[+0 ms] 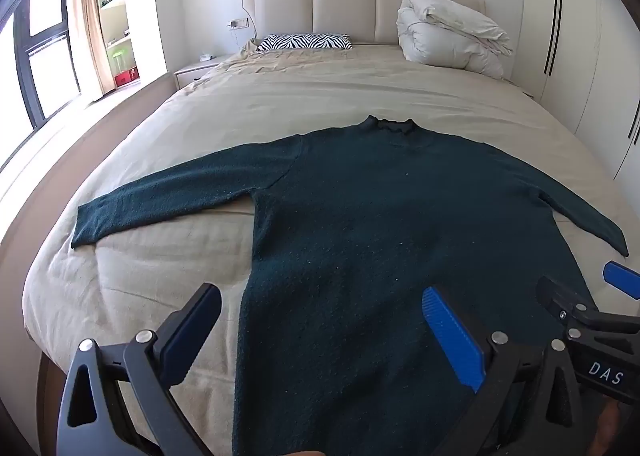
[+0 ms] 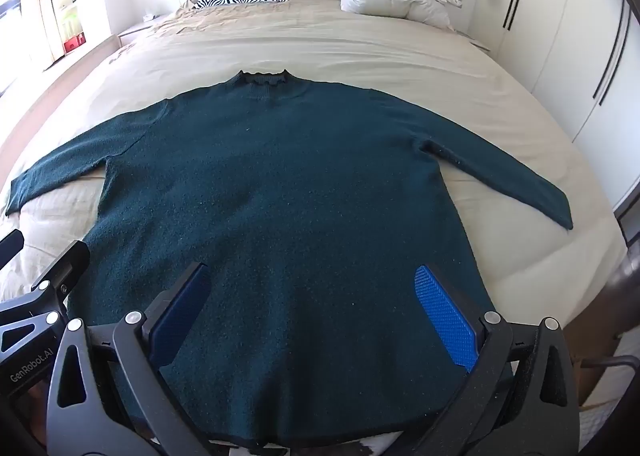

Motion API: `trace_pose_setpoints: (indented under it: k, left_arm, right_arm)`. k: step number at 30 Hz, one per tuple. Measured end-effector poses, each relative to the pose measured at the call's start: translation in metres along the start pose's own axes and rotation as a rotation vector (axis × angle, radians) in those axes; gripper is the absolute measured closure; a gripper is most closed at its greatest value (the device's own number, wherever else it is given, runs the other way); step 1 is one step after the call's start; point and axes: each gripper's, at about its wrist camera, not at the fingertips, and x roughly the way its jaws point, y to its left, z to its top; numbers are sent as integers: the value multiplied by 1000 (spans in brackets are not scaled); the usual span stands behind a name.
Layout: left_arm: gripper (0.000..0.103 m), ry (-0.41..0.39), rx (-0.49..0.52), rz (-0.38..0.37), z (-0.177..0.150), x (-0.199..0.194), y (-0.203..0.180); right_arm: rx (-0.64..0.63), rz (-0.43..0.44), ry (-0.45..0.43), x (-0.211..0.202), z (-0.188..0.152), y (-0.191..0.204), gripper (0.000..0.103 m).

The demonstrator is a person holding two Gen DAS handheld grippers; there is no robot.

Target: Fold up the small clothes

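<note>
Blue pads [image 1: 452, 340] of the left gripper [image 1: 320, 332] frame the lower part of a dark green sweater [image 1: 380, 236], with the jaws spread wide and nothing between them; one finger hangs over the bare sheet beside the sweater's left edge, the other over the knit itself. Just to its right, the right gripper [image 2: 316, 308] is likewise released, both of its fingers spread above the sweater's hem area and holding nothing. From the pictures I cannot tell whether either gripper touches the fabric. Each gripper shows at the edge of the other's view, so the two are close side by side. Spread flat on the bed [image 2: 360, 52], the sweater lies with its collar [image 2: 262, 77] pointing toward the headboard [image 1: 344, 4] and both sleeves stretched out to the sides, angled slightly toward the foot of the bed. Well beyond the collar, a zebra-print pillow [image 1: 304, 42] lies at the head of the bed, and a folded white duvet [image 1: 452, 36] is bundled to its right, against the headboard. White wardrobe doors [image 2: 560, 56] line the right wall, and a curtained window [image 1: 44, 44] stands on the left.
</note>
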Motion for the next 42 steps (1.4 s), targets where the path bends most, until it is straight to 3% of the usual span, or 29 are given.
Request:
trace_pose_setpoints:
  k: [29,42]
  left_arm:
    - [0,12,-16,-1,-17,6,27]
    - [0,24,-13,7,-12,8,11]
  right_arm:
    - [-3,18,17,3,-3,4,0]
    - [1,19,19,3,-5,4,0]
